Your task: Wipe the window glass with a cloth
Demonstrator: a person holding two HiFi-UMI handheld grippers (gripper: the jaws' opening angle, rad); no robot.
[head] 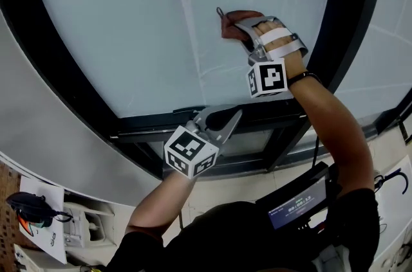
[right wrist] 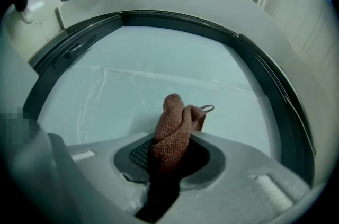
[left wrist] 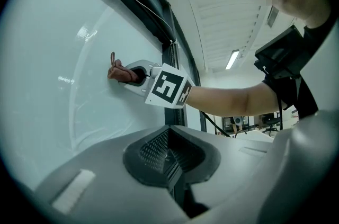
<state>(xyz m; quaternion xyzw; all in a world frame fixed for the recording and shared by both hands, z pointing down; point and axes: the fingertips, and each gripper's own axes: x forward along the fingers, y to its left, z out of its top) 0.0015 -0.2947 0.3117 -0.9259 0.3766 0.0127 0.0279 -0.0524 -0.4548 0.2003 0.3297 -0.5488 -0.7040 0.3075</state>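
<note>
A brown cloth (head: 235, 24) with a small hanging loop is pressed against the pale window glass (head: 148, 26). My right gripper (head: 244, 27) is shut on the cloth (right wrist: 172, 132), which bunches up between its jaws. From the left gripper view the cloth (left wrist: 121, 73) and the right gripper (left wrist: 139, 78) touch the glass (left wrist: 63, 85) ahead. My left gripper (head: 226, 117) hangs lower, over the dark bottom frame, jaws shut with nothing between them (left wrist: 170, 160).
A thick black window frame (head: 77, 103) borders the pane, with a vertical post (head: 354, 20) to the right. Faint wipe streaks (right wrist: 100, 88) mark the glass. A device with a screen (head: 297, 205) hangs at the person's waist.
</note>
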